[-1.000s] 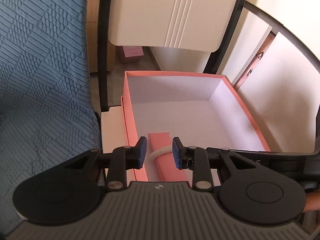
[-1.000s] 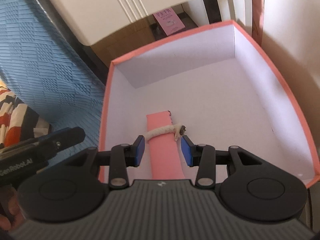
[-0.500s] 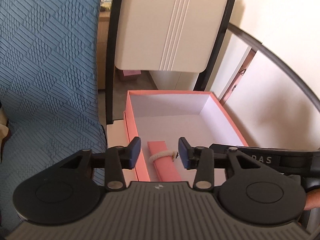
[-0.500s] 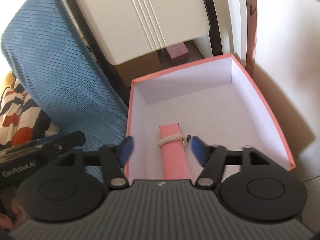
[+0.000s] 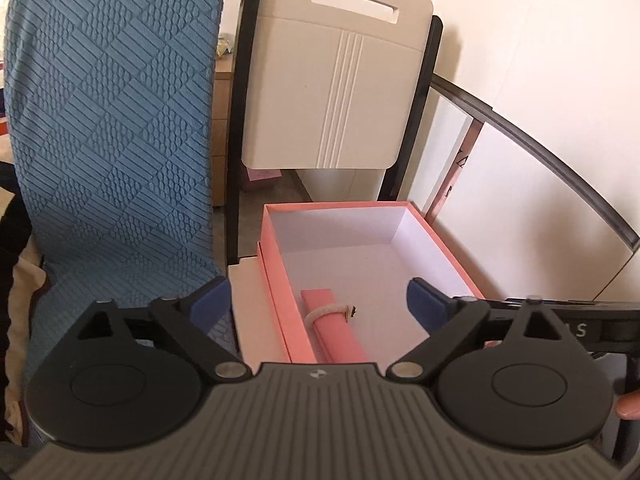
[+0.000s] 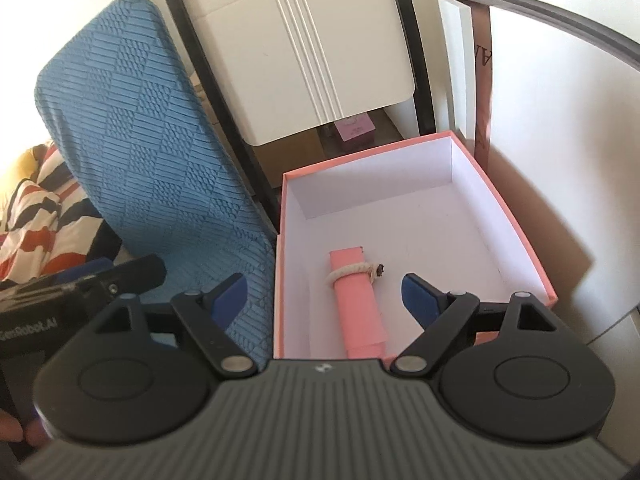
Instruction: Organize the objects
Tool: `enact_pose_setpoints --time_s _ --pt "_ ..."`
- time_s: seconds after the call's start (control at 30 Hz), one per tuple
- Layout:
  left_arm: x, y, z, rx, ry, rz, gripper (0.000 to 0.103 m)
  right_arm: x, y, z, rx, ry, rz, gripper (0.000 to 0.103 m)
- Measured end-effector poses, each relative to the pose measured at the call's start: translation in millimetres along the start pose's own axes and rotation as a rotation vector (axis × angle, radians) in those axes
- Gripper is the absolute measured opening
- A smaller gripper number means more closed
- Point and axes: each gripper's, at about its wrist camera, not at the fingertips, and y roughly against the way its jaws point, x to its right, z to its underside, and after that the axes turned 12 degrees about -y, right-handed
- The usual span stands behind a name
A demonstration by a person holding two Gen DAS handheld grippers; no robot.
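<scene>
A pink roll [image 5: 335,332] [image 6: 358,304] tied with a white cord [image 5: 325,312] [image 6: 349,272] lies inside an open pink box [image 5: 276,276] [image 6: 516,216] with a white inside, near its front left corner. My left gripper [image 5: 318,300] hangs above and in front of the box, its jaws opening wide, nothing between them. My right gripper [image 6: 323,294] is also above the box's near end, jaws opening, nothing held. The roll lies free below both.
A blue quilted chair back [image 5: 116,120] [image 6: 144,152] stands left of the box. A folded white chair with black frame [image 5: 336,92] [image 6: 304,48] leans behind it. A white wall and curved dark rail [image 5: 540,148] lie on the right. Striped cloth [image 6: 36,216] lies far left.
Both grippers rose and drew back from the box while their jaws spread from around the pink roll. The roll stays lying in the box, now farther below.
</scene>
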Motion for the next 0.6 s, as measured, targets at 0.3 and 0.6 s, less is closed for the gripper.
enact_pose_setpoints --time_s 0.3,0.6 --pt "-8.4 26.2 19.5 -0.004 -0.003 -0.039 0.103 -6.7 27.3 24.1 0.02 0.022 0.008 0.086" --pt "-10.9 46.9 37.9 -0.023 -0.028 -0.033 0.103 -6.3 36.8 43.6 0.007 0.011 0.028 0.086"
